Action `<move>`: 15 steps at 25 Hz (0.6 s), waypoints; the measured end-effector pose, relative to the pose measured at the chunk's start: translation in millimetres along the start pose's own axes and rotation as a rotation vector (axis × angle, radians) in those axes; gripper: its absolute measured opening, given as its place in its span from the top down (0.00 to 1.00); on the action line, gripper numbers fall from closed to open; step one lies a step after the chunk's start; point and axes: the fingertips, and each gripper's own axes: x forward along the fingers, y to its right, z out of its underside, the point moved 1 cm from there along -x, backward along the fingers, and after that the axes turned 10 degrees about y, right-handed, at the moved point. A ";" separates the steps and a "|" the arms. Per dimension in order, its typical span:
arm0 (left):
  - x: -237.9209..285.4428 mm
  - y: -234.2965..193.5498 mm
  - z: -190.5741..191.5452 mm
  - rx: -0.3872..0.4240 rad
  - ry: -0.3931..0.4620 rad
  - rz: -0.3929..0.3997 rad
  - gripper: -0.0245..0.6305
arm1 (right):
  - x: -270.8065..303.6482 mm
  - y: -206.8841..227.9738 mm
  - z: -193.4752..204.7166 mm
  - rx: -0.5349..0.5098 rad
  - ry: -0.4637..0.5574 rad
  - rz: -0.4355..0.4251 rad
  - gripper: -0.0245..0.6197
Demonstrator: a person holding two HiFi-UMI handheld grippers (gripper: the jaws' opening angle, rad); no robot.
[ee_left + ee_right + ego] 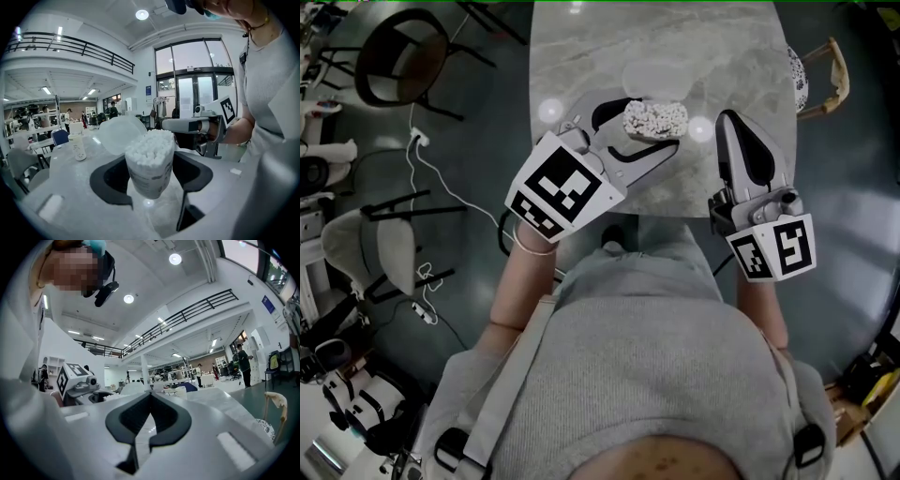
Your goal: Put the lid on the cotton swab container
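Left floor: a dark chair and a white cable lie well clear of your table.
Left tool: your left tool reaches over the near part of the table, its jaws spread wide and clamped on either side of the cotton swab container.
Cotton swab container: it sits upright between those two dark pads, uncovered and packed with white swab heads. You cannot tell from these views whether its base rests on the table.
Lid: the translucent round lid lies on the table just beyond the container, off it and outside both tools.
Right tool: your right tool is clenched, jaws pressed together with nothing between them. It points across the table's near right corner, beside the container without touching it.
Right edge: a wooden chair with a patterned cushion stands just past the table's right side.
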 end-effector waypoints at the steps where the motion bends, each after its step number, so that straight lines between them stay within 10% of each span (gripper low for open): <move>1: -6.6 4.1 -0.3 0.002 -0.002 0.003 0.54 | -3.2 -7.1 -0.5 -0.002 0.002 0.001 0.96; 15: -70.4 64.8 -3.3 0.048 -0.008 0.074 0.54 | -29.5 -93.0 -28.5 -0.063 0.010 -0.116 0.96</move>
